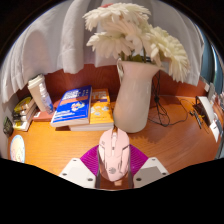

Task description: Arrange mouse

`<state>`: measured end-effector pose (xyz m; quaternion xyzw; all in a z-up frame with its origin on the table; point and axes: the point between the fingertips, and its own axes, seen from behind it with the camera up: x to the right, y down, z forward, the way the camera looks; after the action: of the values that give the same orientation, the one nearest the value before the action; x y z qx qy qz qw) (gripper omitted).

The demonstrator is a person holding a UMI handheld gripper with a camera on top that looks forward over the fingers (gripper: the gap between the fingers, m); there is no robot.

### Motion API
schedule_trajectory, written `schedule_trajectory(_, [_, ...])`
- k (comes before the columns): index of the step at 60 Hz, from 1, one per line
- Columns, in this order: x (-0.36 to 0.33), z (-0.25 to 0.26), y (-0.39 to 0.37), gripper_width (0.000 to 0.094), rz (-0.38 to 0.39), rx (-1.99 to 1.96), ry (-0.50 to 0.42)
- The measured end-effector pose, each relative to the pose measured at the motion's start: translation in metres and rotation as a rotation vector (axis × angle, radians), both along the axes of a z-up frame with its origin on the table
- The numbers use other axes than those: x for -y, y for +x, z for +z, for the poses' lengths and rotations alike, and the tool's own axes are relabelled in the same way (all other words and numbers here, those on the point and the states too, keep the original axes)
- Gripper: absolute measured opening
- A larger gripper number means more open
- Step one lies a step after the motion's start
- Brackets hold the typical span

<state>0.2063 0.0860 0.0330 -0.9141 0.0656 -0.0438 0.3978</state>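
Mouse (113, 153), pale pink, sits between the jaws of the gripper (112, 172), long axis running straight ahead along the fingers; pads look pressed on both its sides, so pinched, lifted or resting on the table (55, 145) unclear. Just beyond it stands a white vase (135, 97) of flowers (135, 35), blocking the forward path. Books (80, 106) lie toward the back left, cables (180, 112) at the back right edge.

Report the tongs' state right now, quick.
Tongs: closed on the pink mouse, which is held between the two fingers just in front of the white vase on the wooden desk.
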Motion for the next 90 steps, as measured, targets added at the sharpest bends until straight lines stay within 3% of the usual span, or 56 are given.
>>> schedule_trajectory(12, [0.002, 0.120, -0.088, 0.0381, -0.029, 0.011, 0.182])
schedule_trajectory(24, [-0.002, 0.193, -0.233, 0.0387, 0.066, -0.033, 0.302])
schedule_trajectory(31, [-0.006, 0.174, -0.324, 0.0385, 0.160, -0.073, 0.276])
schedule_trajectory(42, [0.005, 0.067, -0.432, 0.0377, 0.263, -0.112, 0.122])
schedule_trajectory(49, [0.016, 0.005, -0.467, 0.0377, 0.287, -0.119, 0.011])
schedule_trajectory(58, [0.029, -0.044, -0.483, 0.0377, 0.283, -0.120, -0.058])
schedule_trajectory(62, [0.028, -0.045, -0.482, 0.0383, 0.290, -0.081, -0.039])
schedule_trajectory(70, [0.025, -0.046, -0.483, 0.0495, 0.272, -0.068, -0.013])
schedule_trajectory(76, [0.033, -0.040, -0.484, 0.0606, 0.265, -0.093, -0.051])
schedule_trajectory(83, [0.046, 0.013, -0.470, 0.0808, 0.264, -0.099, 0.007])
schedule_trajectory(90, [0.072, 0.081, -0.445, 0.0835, 0.265, -0.101, 0.076])
